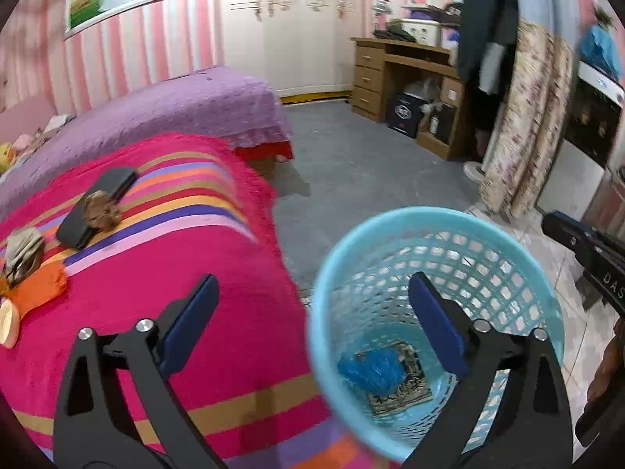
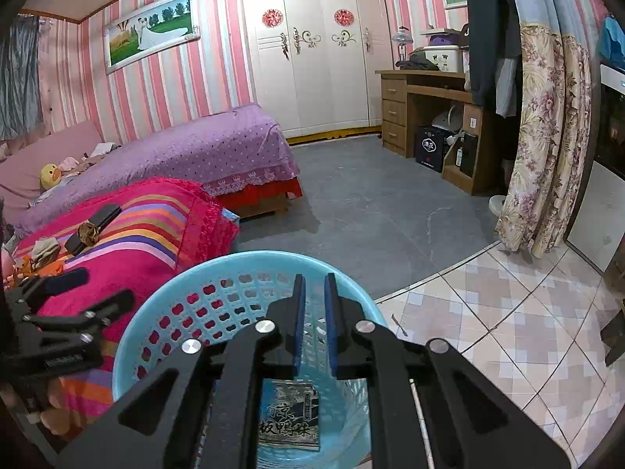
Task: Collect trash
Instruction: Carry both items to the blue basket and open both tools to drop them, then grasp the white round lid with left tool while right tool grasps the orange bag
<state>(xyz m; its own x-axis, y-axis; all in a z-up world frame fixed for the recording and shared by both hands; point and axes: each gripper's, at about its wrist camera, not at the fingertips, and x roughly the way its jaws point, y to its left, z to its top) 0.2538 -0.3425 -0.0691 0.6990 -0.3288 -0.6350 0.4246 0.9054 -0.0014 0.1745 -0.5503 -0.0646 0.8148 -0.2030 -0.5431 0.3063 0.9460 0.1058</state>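
A light blue plastic basket (image 1: 394, 226) stands beside the striped pink bed; it also shows in the right wrist view (image 2: 218, 269). Inside lie a printed snack wrapper (image 2: 289, 418) and a crumpled blue wrapper (image 1: 369, 369). My left gripper (image 1: 312, 301) is open and empty over the bed edge and the basket rim. My right gripper (image 2: 314, 285) is nearly shut, a narrow gap between the pads, holding nothing, above the basket's far rim. On the bed lie a brown crumpled scrap (image 1: 102, 211), a crumpled striped paper (image 1: 23, 252) and an orange wrapper (image 1: 41, 289).
A black case (image 1: 97, 205) lies under the brown scrap on the striped blanket (image 1: 187, 258). A purple bed (image 2: 203, 144), a white wardrobe (image 2: 312, 51), a wooden desk (image 2: 429, 117) and a floral curtain (image 2: 547, 136) surround grey floor (image 2: 371, 203).
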